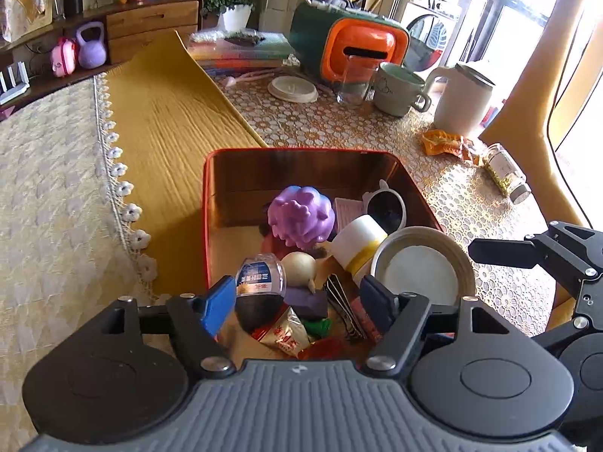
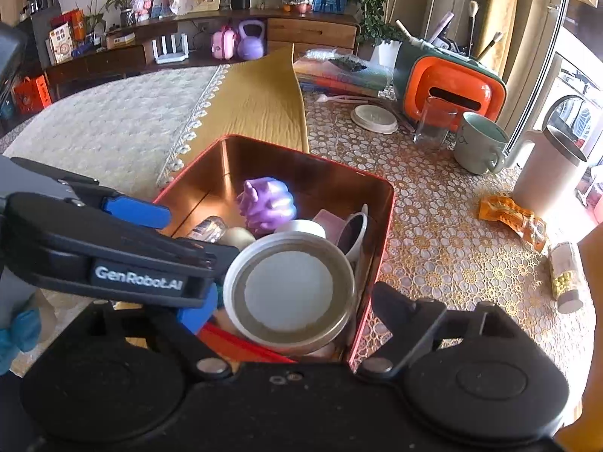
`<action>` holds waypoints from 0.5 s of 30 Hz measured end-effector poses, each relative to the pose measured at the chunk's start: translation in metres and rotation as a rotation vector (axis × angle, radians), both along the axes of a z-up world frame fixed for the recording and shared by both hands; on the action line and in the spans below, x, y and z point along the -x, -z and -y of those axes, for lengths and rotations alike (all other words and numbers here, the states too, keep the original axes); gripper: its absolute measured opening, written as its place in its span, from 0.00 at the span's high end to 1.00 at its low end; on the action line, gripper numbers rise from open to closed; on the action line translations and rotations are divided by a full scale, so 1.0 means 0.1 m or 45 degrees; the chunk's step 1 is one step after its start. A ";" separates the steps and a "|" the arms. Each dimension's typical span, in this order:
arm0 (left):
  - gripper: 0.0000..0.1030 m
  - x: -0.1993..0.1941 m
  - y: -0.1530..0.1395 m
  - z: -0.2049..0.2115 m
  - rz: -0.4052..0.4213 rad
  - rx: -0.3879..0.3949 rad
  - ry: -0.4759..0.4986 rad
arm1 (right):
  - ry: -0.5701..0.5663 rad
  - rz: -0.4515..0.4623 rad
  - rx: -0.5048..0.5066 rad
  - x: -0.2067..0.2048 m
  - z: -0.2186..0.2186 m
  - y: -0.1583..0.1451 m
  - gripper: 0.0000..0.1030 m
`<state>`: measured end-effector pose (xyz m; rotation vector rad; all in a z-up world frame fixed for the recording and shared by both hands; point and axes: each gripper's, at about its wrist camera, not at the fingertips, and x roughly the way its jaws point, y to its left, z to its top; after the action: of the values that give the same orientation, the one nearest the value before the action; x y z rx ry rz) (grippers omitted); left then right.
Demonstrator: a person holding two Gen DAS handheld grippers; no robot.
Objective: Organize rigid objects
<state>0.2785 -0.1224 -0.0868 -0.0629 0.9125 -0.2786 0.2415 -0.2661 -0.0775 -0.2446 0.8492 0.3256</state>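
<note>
My left gripper (image 1: 297,297) hung over the near end of the red tin box (image 1: 301,154) with its jaws standing well apart and nothing pinched between them; the small water bottle (image 1: 260,273) lay just inside the blue left finger (image 1: 218,305), though I could not tell whether it touched. My right gripper (image 2: 297,312) was spread wider still, its jaws straddling the box's near right corner, one inside and one outside the wall, gripping nothing. Between them in that view sat the round metal lid (image 2: 290,290), tilted up against the things behind it. The box was crowded: a purple knobbly toy (image 1: 301,218) stood in the middle, a white and yellow bottle (image 1: 358,245) leaned beside the lid, a pale onion-like ball (image 1: 298,267) rested next to the water bottle, and a dark purple block (image 1: 305,301), a snack packet (image 1: 288,333) and metal tongs (image 1: 343,305) lay at the near end. The box stood on the table (image 1: 339,124) where a yellow cloth (image 1: 162,113) met a lace-patterned cover. Further off on that cover lay an orange wrapper (image 1: 446,143) and a small jar (image 1: 505,171) on its side, both well apart from the box, then a white kettle (image 1: 463,98), a mug (image 1: 399,88), a clear glass (image 1: 354,81) and an orange and green case (image 1: 358,49).
</note>
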 end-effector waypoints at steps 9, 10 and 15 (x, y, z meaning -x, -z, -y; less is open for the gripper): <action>0.21 0.22 -0.22 -0.10 0.074 -0.001 -0.012 | 0.035 0.046 -0.056 0.18 0.12 -0.18 0.10; 0.21 0.25 -0.24 -0.11 0.080 0.004 -0.011 | 0.040 0.049 -0.068 0.20 0.15 -0.21 0.10; 0.20 0.40 -0.35 -0.16 0.106 0.002 -0.005 | 0.069 0.072 -0.130 0.32 0.25 -0.32 0.06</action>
<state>0.2381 -0.1064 -0.0518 -0.0542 0.8293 -0.2764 0.2097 -0.2910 -0.0453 -0.1347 0.7800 0.3093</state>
